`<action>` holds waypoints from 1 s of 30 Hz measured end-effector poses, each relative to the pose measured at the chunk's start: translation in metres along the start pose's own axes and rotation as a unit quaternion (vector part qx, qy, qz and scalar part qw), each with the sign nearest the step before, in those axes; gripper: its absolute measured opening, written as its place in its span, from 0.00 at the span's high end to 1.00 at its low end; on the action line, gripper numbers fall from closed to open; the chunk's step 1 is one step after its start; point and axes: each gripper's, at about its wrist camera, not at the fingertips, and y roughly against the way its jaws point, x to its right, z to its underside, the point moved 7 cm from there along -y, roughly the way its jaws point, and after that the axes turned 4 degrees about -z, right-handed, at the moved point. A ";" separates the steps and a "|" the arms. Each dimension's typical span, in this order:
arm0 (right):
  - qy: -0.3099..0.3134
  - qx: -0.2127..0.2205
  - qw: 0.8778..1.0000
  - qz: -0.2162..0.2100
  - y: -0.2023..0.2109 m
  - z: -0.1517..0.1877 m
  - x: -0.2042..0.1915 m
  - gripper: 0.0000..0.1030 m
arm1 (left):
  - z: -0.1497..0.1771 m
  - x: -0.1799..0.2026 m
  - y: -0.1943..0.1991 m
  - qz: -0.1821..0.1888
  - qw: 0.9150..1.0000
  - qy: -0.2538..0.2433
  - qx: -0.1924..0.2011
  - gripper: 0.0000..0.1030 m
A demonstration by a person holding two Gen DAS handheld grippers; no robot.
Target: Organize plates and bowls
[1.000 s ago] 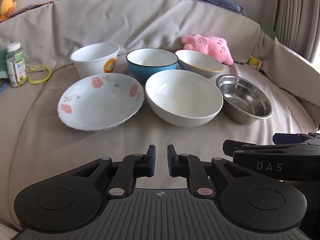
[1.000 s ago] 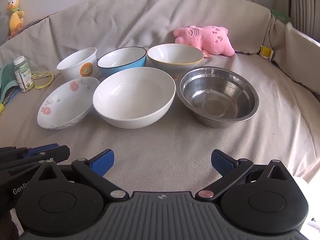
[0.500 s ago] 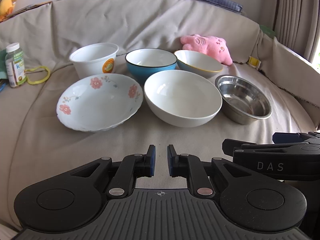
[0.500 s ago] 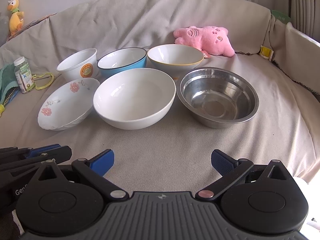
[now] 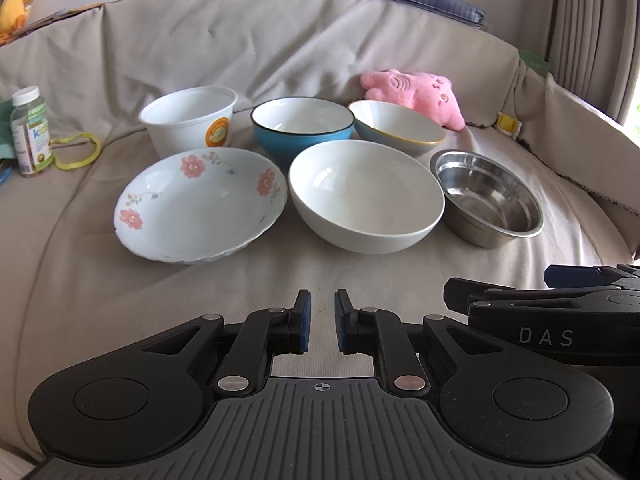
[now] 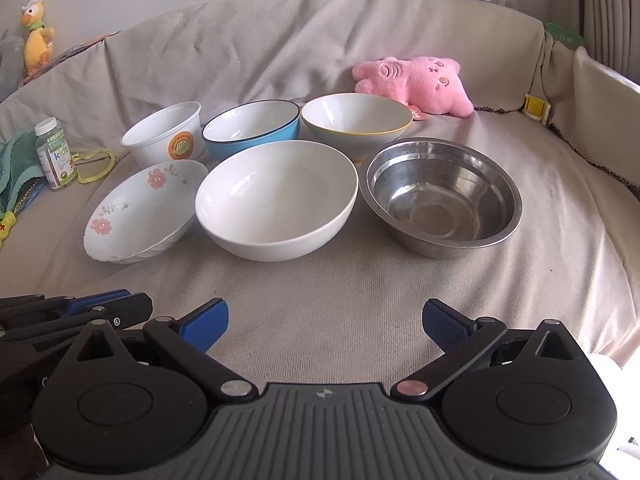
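Observation:
Several dishes sit in two rows on a beige covered sofa. In front stand a flowered plate (image 5: 200,204) (image 6: 140,208), a large white bowl (image 5: 366,196) (image 6: 276,198) and a steel bowl (image 5: 486,198) (image 6: 440,196). Behind them are a white tub with an orange label (image 5: 188,120) (image 6: 162,130), a blue bowl (image 5: 302,128) (image 6: 252,130) and a yellow-rimmed bowl (image 5: 396,126) (image 6: 356,118). My left gripper (image 5: 320,320) is shut and holds nothing, hanging short of the front row. My right gripper (image 6: 325,318) is open and empty, equally short of the bowls.
A pink plush toy (image 6: 412,82) lies behind the bowls against the backrest. At the left stand a small vitamin bottle (image 6: 54,156), a yellow ring (image 6: 94,166) and a green cloth (image 6: 16,168). A yellow toy bird (image 6: 36,40) perches at the far left.

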 end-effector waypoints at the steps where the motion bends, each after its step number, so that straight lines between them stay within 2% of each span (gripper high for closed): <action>1: 0.000 0.000 1.000 0.000 0.000 0.000 0.000 0.00 | 0.000 0.000 0.000 0.000 1.000 0.000 0.000 0.86; 30: -0.002 0.007 1.000 -0.003 0.003 0.002 -0.002 0.00 | -0.002 -0.002 0.004 0.000 1.000 -0.003 0.009 0.86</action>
